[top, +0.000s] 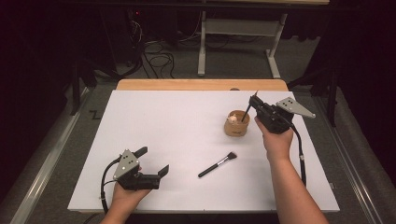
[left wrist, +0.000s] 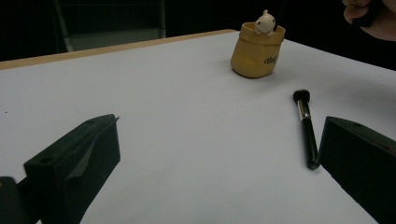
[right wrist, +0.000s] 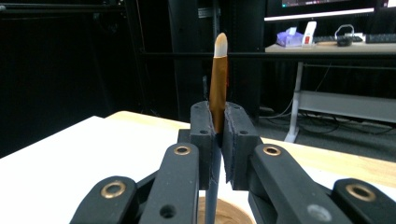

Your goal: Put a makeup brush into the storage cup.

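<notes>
My right gripper (top: 253, 100) is shut on a thin brush (right wrist: 218, 79) with a brown tip, pinched upright between the jaws. It hangs just right of and above a small tan cup (top: 236, 123), whose rim shows below the jaws (right wrist: 224, 212). The brush's lower end reaches down to the cup's mouth. A little white figure (left wrist: 265, 22) sits on the cup's rim. A black makeup brush (top: 217, 164) lies flat on the white table top (top: 163, 130), in front of the cup. My left gripper (top: 152, 161) rests at the front left, open, nothing between its jaws.
The table's wooden far edge (top: 201, 84) runs behind the cup. Beyond it stand a white desk frame (top: 238, 42) and loose cables on the floor. A cable trails from each gripper along the person's forearms.
</notes>
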A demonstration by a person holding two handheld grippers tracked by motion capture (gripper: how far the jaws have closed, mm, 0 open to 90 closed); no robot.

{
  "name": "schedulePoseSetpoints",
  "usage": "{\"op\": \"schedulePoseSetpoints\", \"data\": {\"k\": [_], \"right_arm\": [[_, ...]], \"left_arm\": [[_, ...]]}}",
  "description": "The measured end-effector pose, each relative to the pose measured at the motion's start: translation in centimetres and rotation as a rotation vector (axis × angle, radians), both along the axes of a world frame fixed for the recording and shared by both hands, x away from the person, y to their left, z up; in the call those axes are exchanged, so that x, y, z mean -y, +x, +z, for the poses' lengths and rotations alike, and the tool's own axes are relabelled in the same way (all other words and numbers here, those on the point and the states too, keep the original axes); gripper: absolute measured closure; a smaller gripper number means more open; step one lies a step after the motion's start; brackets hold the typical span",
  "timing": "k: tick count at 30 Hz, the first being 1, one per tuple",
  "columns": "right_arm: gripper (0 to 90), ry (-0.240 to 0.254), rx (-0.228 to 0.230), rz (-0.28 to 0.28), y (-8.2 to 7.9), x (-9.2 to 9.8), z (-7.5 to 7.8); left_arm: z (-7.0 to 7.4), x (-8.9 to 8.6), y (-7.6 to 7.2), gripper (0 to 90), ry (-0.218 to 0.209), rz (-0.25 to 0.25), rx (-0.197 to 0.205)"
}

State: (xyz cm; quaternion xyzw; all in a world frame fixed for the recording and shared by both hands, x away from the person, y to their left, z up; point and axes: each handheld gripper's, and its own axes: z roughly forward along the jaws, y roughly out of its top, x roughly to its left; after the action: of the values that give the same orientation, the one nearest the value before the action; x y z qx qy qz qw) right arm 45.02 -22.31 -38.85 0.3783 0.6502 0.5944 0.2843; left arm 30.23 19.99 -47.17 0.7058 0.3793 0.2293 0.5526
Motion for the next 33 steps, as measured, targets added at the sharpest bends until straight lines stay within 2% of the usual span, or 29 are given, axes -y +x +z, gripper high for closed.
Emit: {"op": "schedulePoseSetpoints", "data": {"k": [5, 14, 19, 27, 33], "right_arm": [[85.0, 0.018, -0.036, -0.014, 0.9, 0.2, -0.7], [84.8, 0.009, -0.058, -0.022, 1.6, 0.0, -1.5], [84.6, 0.013, -0.087, -0.031, 1.9, -0.1, -2.1], [84.7, 0.019, -0.113, -0.043, 2.3, 0.2, -2.8], [84.6, 0.016, -0.115, -0.045, 2.5, 0.1, -3.1]], "left_arm": [[0.0, 0.0, 0.0, 0.2, -0.001, -0.001, 0.001], [0.0, 0.0, -0.1, 0.2, -0.006, -0.003, 0.003], [-0.1, 0.1, -0.1, 0.2, -0.003, -0.006, 0.003], [0.0, -0.1, -0.1, 0.2, -0.009, -0.001, 0.004], [0.0, -0.1, -0.2, 0.2, -0.01, -0.002, 0.005]]}}
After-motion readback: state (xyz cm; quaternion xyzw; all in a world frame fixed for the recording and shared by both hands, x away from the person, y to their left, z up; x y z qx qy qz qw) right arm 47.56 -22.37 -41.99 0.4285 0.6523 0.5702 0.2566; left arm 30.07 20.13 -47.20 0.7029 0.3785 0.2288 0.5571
